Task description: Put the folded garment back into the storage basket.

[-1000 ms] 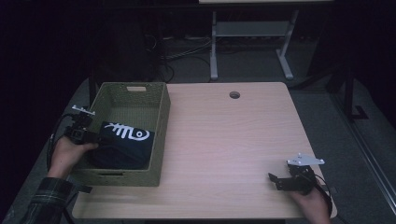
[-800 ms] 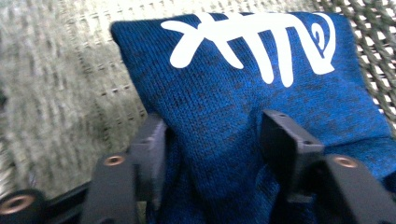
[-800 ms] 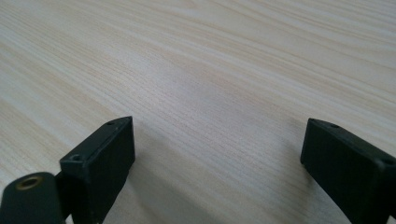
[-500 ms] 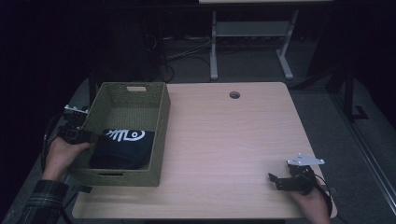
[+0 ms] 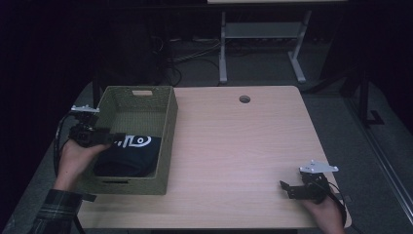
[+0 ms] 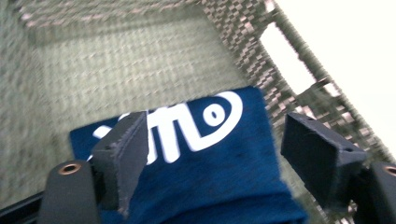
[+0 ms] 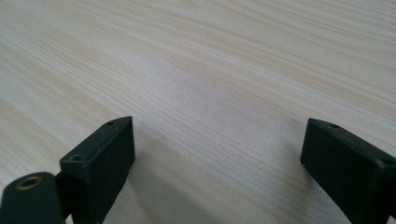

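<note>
Basket (image 5: 165,141) stands on the left part of the bench (image 5: 243,156). Folded cloth (image 5: 129,156) lies in the basket's near half. Left gripper (image 5: 114,138) sits above the basket's left wall; right gripper (image 5: 287,190) at the bench's near right corner.

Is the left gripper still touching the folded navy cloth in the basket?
Apart. In the left gripper view the left gripper has its jaws spread wide, just opened, above the navy cloth lying in the basket; neither pad presses it.

Woven basket (image 5: 168,146) sits on the wooden table (image 5: 243,146).
</note>
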`<state>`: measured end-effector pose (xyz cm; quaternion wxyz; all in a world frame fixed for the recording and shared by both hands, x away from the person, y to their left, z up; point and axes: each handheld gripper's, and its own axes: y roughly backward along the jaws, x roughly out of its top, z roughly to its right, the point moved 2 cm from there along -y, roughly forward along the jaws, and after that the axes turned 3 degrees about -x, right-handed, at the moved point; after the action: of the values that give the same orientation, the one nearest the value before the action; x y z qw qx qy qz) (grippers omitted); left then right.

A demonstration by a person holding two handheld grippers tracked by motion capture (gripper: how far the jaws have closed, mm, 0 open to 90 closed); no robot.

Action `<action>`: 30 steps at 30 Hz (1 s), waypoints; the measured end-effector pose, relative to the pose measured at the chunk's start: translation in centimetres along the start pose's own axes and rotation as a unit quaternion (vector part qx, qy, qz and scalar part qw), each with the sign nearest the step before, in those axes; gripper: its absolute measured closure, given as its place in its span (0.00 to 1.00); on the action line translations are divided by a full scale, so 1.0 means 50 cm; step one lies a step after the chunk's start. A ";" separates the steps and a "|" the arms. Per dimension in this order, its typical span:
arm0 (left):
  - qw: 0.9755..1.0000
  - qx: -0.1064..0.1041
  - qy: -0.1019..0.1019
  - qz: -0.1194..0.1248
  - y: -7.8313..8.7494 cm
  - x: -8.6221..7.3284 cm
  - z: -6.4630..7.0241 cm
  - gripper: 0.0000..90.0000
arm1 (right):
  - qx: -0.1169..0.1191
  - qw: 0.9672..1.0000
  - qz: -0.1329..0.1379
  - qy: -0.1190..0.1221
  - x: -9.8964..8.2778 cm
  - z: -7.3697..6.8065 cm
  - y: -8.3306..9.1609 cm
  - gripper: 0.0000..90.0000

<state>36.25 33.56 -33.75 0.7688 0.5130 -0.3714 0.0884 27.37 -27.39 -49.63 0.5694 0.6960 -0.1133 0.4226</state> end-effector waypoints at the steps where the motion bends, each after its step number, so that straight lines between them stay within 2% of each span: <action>1: 1.000 -0.002 -0.005 0.003 -0.003 0.003 0.010 0.23 | 0.000 1.000 0.000 0.000 0.000 0.000 0.000 0.11; 8: 0.998 -0.028 -0.037 0.029 -0.023 0.027 0.088 0.16 | -0.003 1.000 -0.001 0.002 0.003 0.001 -0.003 0.11; 9: 0.998 -0.028 -0.037 0.029 -0.023 0.027 0.088 0.16 | -0.003 1.000 -0.001 0.002 0.003 0.001 -0.003 0.11; 12: 0.997 -0.044 -0.059 0.036 -0.038 0.036 0.135 0.16 | -0.004 1.000 -0.001 0.000 0.003 0.001 -0.003 0.11; 17: 0.994 -0.076 -0.068 0.049 -0.064 0.039 0.188 0.16 | -0.003 1.000 0.000 -0.001 0.003 0.000 -0.003 0.11; 18: 0.994 -0.076 -0.068 0.049 -0.064 0.039 0.188 0.16 | -0.003 1.000 -0.001 0.000 0.003 0.001 -0.003 0.11; 19: 0.993 -0.083 -0.076 0.046 -0.079 0.039 0.206 0.16 | -0.003 1.000 -0.001 0.000 0.003 0.001 -0.003 0.11; 23: 0.991 -0.093 -0.086 0.041 -0.111 0.037 0.240 0.16 | -0.003 1.000 -0.001 0.000 0.003 0.001 -0.003 0.11; 29: 0.989 -0.098 -0.109 0.030 -0.156 0.032 0.293 0.16 | -0.003 1.000 0.000 -0.001 0.003 0.000 -0.003 0.11; 30: 0.989 -0.098 -0.109 0.030 -0.156 0.032 0.293 0.16 | -0.003 1.000 0.000 -0.001 0.003 0.000 -0.003 0.11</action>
<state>34.35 17.09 -35.43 0.7676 0.4303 -0.4747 0.0178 27.58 -27.31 -49.62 0.5712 0.6948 -0.1145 0.4218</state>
